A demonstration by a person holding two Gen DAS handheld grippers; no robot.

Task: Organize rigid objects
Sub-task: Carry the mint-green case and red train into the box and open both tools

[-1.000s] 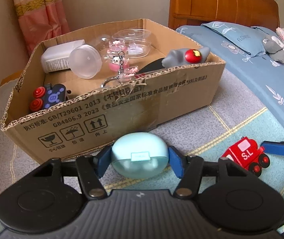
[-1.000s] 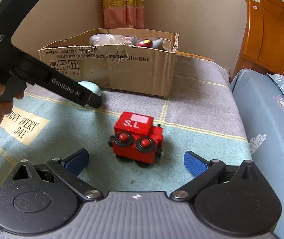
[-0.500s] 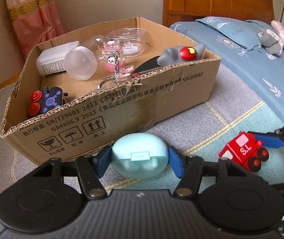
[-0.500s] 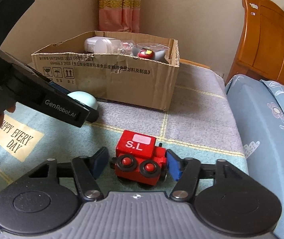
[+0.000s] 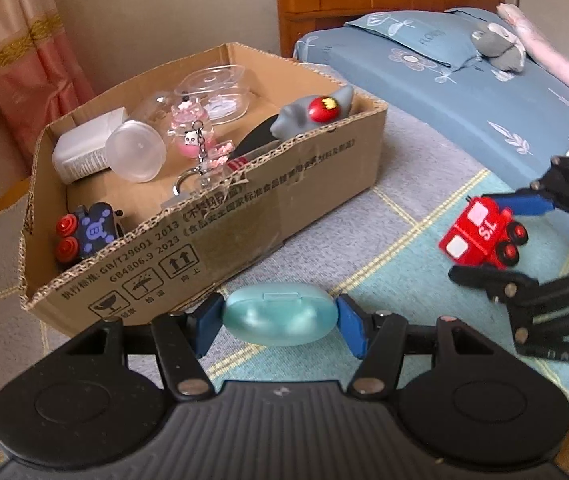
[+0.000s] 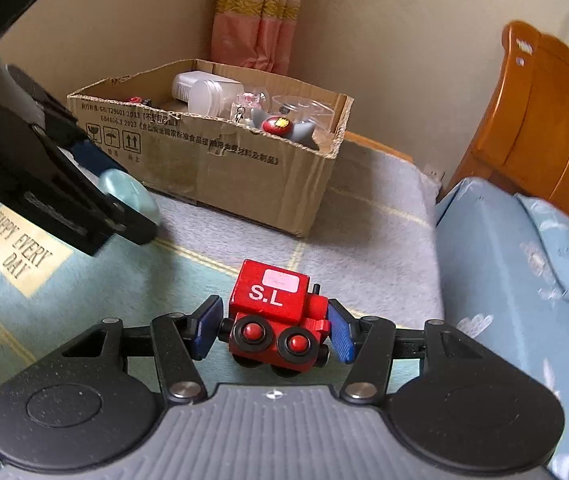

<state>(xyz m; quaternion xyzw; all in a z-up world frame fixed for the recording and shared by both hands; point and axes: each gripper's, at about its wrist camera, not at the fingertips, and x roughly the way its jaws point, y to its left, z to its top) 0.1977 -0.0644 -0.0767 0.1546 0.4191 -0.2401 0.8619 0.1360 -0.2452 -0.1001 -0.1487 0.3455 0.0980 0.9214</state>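
My left tongs (image 5: 279,322) clamped on the teal oval case (image 5: 280,318), my right tongs (image 6: 270,330) gripping the red toy train (image 6: 278,316), cardboard box (image 5: 284,208) just beyond

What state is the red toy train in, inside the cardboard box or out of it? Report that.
Out. The red toy train sits between the right gripper pads, in front of the cardboard box, above the blanket.

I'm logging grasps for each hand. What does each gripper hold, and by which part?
The left gripper clamps the pale blue oval case at its two narrow ends. The right gripper grips the red toy train at its front and back.
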